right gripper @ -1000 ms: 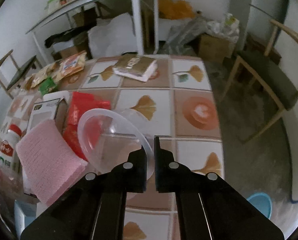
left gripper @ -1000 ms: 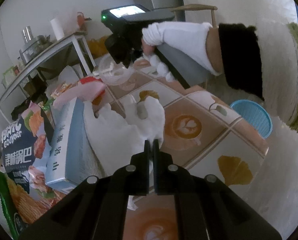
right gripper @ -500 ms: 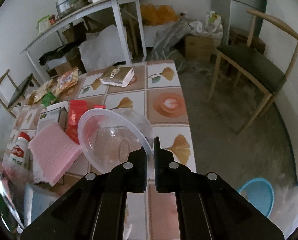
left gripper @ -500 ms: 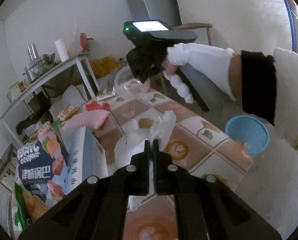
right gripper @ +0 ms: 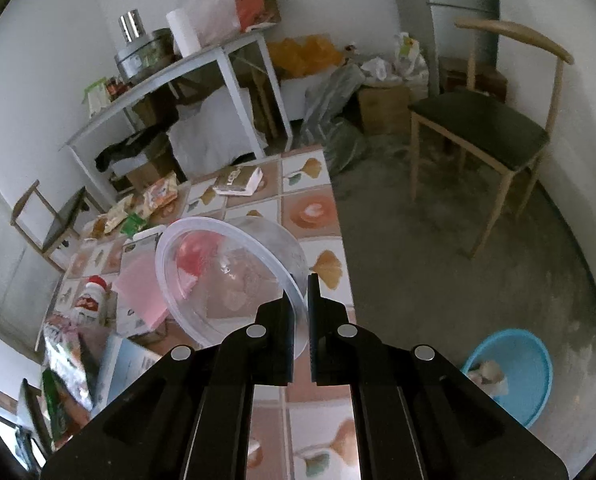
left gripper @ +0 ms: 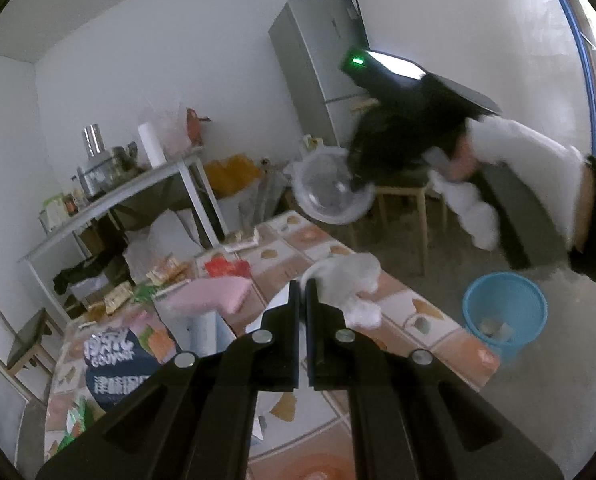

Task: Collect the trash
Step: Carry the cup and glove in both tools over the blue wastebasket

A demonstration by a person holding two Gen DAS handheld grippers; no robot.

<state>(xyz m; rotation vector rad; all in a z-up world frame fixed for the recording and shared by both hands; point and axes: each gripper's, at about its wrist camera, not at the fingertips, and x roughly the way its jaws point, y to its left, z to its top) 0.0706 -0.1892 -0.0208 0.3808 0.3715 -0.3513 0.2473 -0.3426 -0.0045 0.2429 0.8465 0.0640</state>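
While both grippers hang above the tiled table (right gripper: pixel 318 204):
Left gripper (left gripper: pixel 302 292): fingers pinched together on a crumpled white tissue (left gripper: pixel 350 280), lifted off the tabletop.
Right gripper (right gripper: pixel 300 286): fingers clamped on the rim of a clear plastic bowl (right gripper: pixel 229 272), tilted, in the air.
Blue bin (right gripper: pixel 514 368): on the floor beside the table, scraps inside.
Table clutter: pink cloth (right gripper: pixel 143 292), snack bags (left gripper: pixel 117 364).

Bare floor (right gripper: pixel 438 280) open between table edge (right gripper: pixel 340 240) and blue bin (right gripper: pixel 514 364); chair (right gripper: pixel 486 128) farther off.
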